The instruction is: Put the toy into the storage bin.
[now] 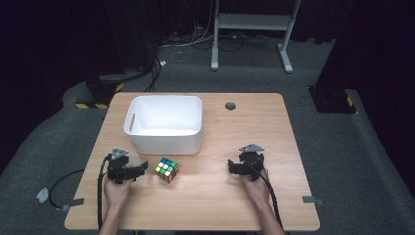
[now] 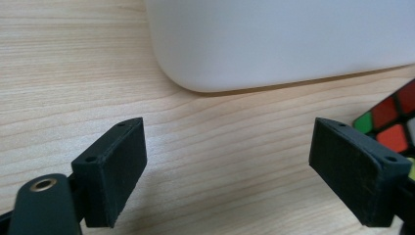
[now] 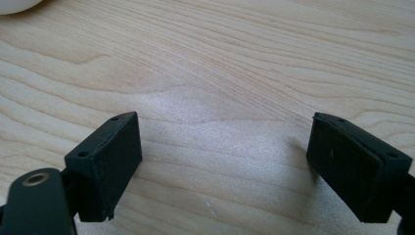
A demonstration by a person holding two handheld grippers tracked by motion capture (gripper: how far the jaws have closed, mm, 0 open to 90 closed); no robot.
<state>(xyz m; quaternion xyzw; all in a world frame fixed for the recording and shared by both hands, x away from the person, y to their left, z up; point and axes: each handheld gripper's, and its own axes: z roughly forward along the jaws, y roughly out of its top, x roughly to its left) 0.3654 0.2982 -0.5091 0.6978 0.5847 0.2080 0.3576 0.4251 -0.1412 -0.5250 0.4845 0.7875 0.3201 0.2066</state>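
Cube (image 1: pixel 167 169): green, blue, yellow, white, red, orange squares. Tub (image 1: pixel 165 123) plain white. Bench (image 1: pixel 244 132) light woodgrain. Tongs (image 1: pixel 142 167) black.

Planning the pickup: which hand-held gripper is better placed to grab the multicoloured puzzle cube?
Left. The left hand-held gripper sits open right beside the multicoloured puzzle cube, whose edge shows by its jaw. The right hand-held gripper, also open, is farther off.

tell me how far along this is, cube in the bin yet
Not yet. Nothing looks done: the puzzle cube sits on the table in front of the white bin, which looks empty. In hand: the left claw is open beside the cube, not gripping it. The right claw is open over bare wood. Probably left: grasp, lift, drop it in.
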